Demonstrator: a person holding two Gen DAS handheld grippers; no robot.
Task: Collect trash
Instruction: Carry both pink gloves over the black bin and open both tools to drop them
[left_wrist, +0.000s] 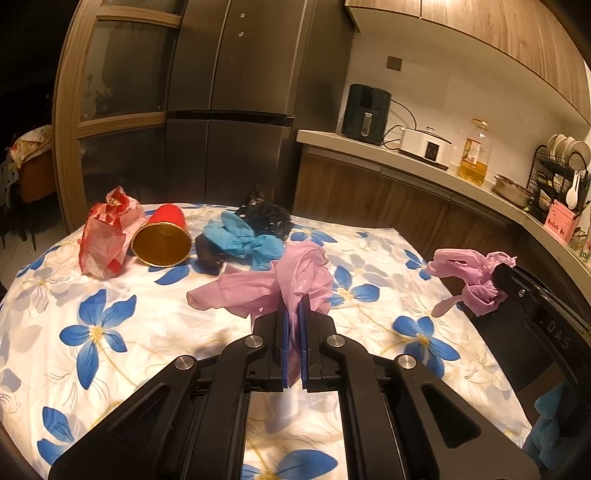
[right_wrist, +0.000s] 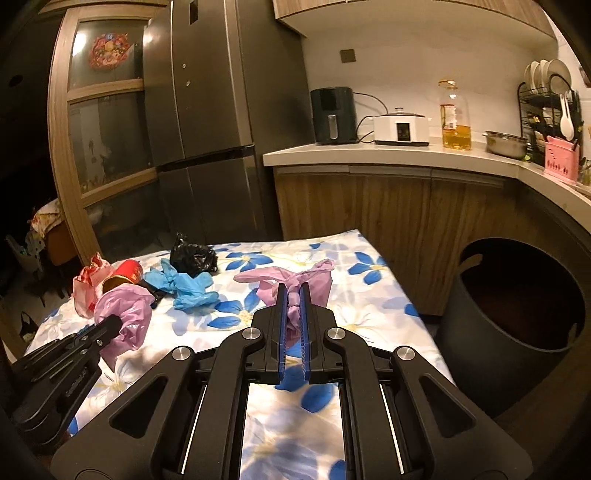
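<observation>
Both your grippers, left (left_wrist: 294, 314) and right (right_wrist: 294, 295), have fingers clenched on pink plastic bags (left_wrist: 258, 288), so next carry them over the black bin (right_wrist: 517, 317).

Glossy pink plastic bag (left_wrist: 295, 273), matt flowered cloth (left_wrist: 110, 314), glossy steel fridge (left_wrist: 236, 110).

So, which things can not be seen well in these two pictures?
- Dark bin, right wrist view: its bottom is lost in shadow, so the contents cannot be told.
- Black bag, left wrist view: the blue gloves cover its front.
- Red cup, right wrist view: partly behind the pink plastic in the left gripper.
- Oil bottle label: too small to read.
</observation>
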